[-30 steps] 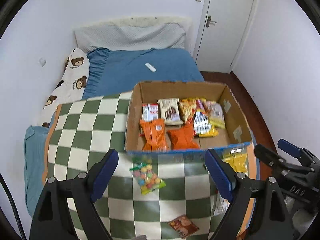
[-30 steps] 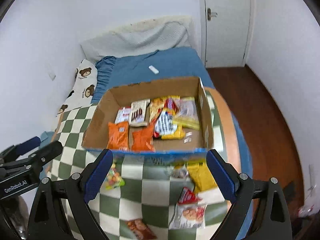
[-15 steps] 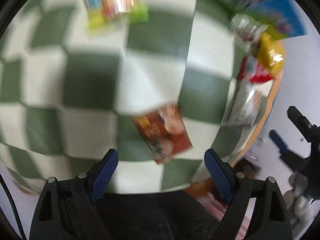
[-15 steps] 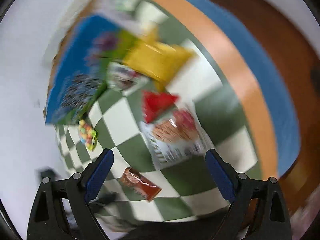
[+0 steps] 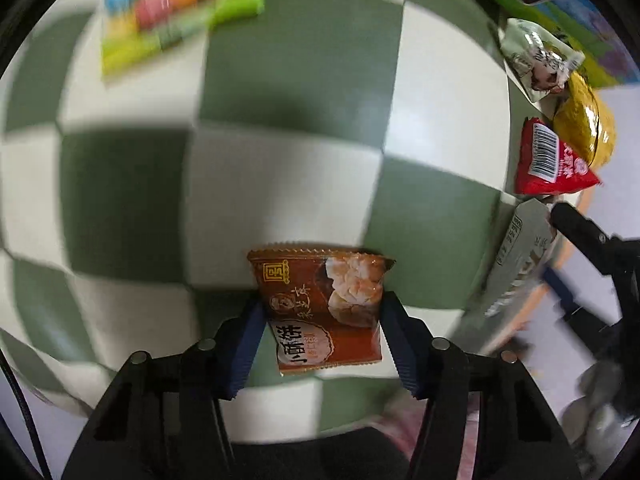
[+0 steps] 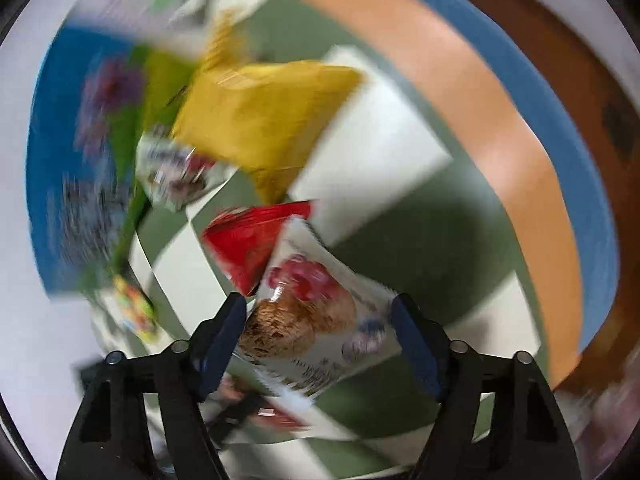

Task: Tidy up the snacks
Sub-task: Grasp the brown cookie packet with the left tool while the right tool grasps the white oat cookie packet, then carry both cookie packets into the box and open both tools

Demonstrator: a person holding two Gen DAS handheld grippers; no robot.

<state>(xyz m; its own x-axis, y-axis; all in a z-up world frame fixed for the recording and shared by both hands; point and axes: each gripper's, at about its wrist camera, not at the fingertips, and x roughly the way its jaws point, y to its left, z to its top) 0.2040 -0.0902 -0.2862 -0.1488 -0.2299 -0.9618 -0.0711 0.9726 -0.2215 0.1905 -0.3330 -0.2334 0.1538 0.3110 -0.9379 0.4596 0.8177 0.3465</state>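
A: Where are your claws?

B: Your right claw [image 6: 318, 340] straddles the white snack bag [image 6: 316, 332] on the checkered blanket [image 5: 280, 152]; grip unclear, blurred. Your left claw [image 5: 320, 338] is clenched on the brown pastry packet [image 5: 320, 308] at the blanket's near edge.

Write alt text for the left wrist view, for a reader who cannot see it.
The left tongs straddle a brown snack packet lying on a green-and-white checkered cloth, blue pads at each side of it. A blurred packet of colourful candy lies beyond, with white, yellow and red packets at the right edge.
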